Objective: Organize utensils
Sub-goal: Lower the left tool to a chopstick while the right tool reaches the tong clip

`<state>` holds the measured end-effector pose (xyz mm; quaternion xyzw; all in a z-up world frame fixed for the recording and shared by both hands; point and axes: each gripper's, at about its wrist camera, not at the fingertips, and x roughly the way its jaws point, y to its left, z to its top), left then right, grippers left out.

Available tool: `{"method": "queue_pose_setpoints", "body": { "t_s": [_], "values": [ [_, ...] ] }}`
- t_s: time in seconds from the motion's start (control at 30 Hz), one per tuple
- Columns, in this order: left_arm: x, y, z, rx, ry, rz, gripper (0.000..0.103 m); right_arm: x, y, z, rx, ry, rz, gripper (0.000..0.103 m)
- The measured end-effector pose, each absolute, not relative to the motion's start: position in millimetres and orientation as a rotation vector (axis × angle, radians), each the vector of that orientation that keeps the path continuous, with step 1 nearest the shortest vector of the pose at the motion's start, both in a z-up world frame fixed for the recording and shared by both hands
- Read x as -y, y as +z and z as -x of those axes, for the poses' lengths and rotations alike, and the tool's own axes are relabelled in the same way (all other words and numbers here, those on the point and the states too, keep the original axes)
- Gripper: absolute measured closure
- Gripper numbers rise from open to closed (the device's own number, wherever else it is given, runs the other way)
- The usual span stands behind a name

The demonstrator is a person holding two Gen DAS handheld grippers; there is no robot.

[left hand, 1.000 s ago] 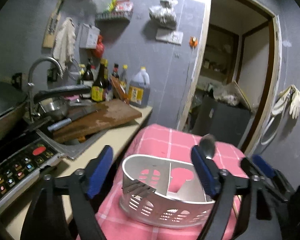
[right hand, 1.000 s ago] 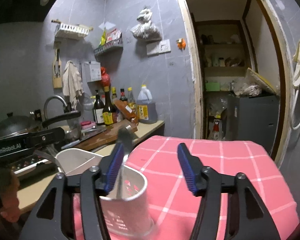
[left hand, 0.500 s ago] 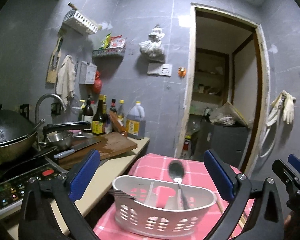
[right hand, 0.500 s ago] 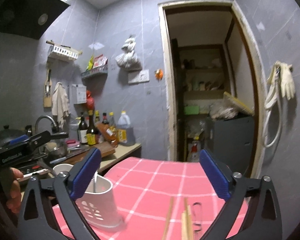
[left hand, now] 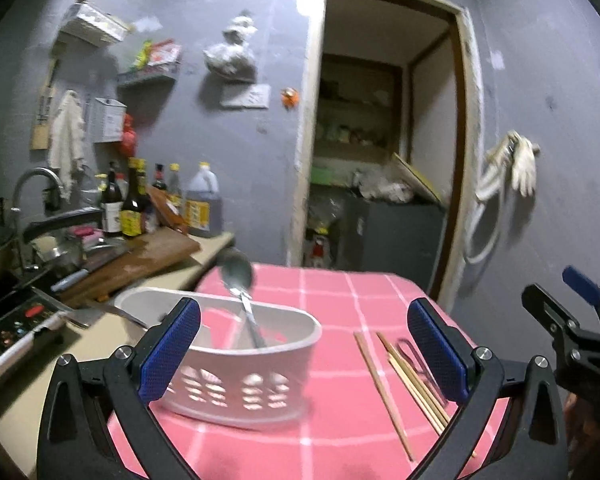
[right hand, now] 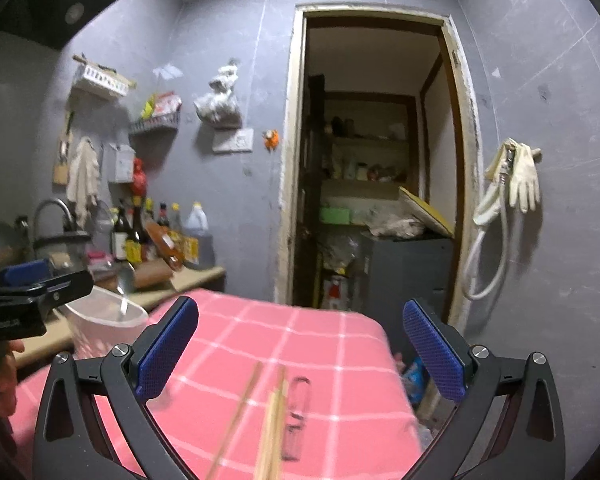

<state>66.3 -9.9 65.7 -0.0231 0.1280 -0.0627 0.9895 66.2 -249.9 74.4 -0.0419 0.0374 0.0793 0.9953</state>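
A white perforated utensil caddy (left hand: 236, 376) stands on the pink checked tablecloth (left hand: 332, 296). A metal spoon (left hand: 238, 276) stands in it, bowl up. Several wooden chopsticks (left hand: 404, 380) and a dark wire tool (left hand: 410, 354) lie on the cloth right of the caddy. My left gripper (left hand: 300, 344) is open and empty, just in front of the caddy. My right gripper (right hand: 300, 344) is open and empty above the chopsticks (right hand: 272, 428). The caddy (right hand: 104, 320) shows at the left in the right wrist view.
A counter at the left holds a wooden cutting board (left hand: 140, 260) with a knife, sauce bottles (left hand: 132, 208), a sink tap (left hand: 32, 184) and a cooktop (left hand: 8, 332). An open doorway (left hand: 380, 160) is behind the table. Gloves (left hand: 520, 164) hang on the right wall.
Both grippers opened wide and pulled back from the caddy. The spoon now stands free in the caddy. The right gripper swung right over the chopsticks.
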Motion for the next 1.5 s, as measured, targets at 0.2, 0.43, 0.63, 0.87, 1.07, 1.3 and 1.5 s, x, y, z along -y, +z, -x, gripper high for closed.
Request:
{"method": "queue_pose_setpoints", "body": {
  "t_s": [0.2,0.43,0.63,0.87,1.07,1.3,1.5],
  "values": [
    [47.3,37.4,-91.2,-0.407,-0.161,-0.016,0.001,272.0,52.4,-87.1,-0.206,0.151,0.09,0.004],
    [84.4,5.4,-123.7,-0.546,-0.178,-0.126,0.014,284.6,25.6,-126.5,-0.387,0.205,0.098,0.034],
    [102.3,-29.4,-161.4,-0.705,-0.22,-0.164,0.049,289.0,2.0,-171.4,-0.58,0.289,0.064,0.06],
    [106.3,-55.3,-205.0,-0.838,-0.245,-0.134,0.068,282.7,-14.6,-212.7,-0.716,0.354,0.044,0.071],
    [102.7,-64.0,-223.6,-0.888,-0.268,-0.102,0.073,271.4,-24.4,-239.1,-0.783,0.381,0.023,0.071],
    [102.2,-64.8,-232.7,-0.909,-0.294,-0.085,0.074,263.6,-35.7,-263.3,-0.854,0.394,0.022,0.072],
    [105.4,-69.2,-238.8,-0.933,-0.31,-0.073,0.077,260.0,-38.1,-267.0,-0.884,0.385,0.053,0.072]
  ]
}}
